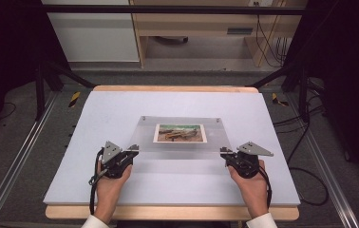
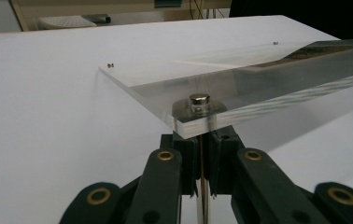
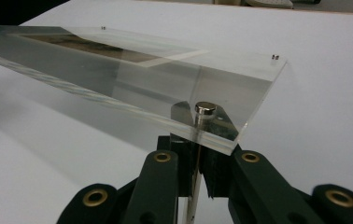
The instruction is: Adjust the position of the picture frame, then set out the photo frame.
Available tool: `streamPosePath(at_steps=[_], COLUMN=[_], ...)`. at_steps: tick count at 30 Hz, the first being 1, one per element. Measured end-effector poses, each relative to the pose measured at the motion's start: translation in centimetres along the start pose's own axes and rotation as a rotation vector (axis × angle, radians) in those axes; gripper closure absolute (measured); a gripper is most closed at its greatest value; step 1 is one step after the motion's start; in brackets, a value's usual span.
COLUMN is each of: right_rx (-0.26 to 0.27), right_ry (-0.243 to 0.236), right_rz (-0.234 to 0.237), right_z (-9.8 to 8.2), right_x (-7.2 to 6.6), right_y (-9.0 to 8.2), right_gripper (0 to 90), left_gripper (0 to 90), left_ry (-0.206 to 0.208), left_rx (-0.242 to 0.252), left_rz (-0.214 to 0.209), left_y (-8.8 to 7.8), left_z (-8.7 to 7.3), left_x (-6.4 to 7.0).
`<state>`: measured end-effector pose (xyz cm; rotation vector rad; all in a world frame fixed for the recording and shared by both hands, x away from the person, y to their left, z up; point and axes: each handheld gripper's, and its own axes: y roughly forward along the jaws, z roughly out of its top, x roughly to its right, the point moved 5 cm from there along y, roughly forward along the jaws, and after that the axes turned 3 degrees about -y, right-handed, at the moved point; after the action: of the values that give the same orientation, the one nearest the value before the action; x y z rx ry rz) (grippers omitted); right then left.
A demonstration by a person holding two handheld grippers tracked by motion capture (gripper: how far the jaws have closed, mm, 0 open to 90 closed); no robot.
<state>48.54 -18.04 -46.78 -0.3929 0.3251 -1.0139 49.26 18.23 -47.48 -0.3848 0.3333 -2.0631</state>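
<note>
Between the two hand-held grippers, a clear frame (image 1: 180, 134) with a photo (image 1: 179, 133) tilts off the bench (image 1: 120, 109). Left hand-held gripper (image 1: 131, 151) and right (image 1: 225, 152) each clench a near corner (just below a magnet (image 2: 199, 99)); lift both evenly to avoid twisting.

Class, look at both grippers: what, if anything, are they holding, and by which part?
Both hold the clear acrylic photo frame: the left gripper clamps its near-left corner, the right gripper its near-right corner.

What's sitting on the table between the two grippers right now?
The clear acrylic frame with a landscape photo spans between the left gripper and right gripper, seen in the high view.
</note>
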Motion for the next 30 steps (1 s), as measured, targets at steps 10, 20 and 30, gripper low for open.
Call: streamPosePath(at_steps=[10,20,30], right_rx=[-0.020,-0.049,-0.076], right_ry=[0.000,0.003,0.005], right_rz=[0.004,0.006,0.009], right_z=[-0.5,-1.0,-1.6], right_x=[0.0,-0.1,-0.1], right_y=[0.2,0.3,0.4], right_gripper=[84.0,84.1,84.3], left_gripper=[82.9,82.9,83.4], left_ry=[-0.006,0.003,0.011], left_rx=[-0.013,-0.041,-0.064], left_rz=[0.016,0.015,0.017], left_y=[-0.1,0.0,0.1], left_z=[-0.6,-1.2,-1.7], left_x=[0.2,0.3,0.2])
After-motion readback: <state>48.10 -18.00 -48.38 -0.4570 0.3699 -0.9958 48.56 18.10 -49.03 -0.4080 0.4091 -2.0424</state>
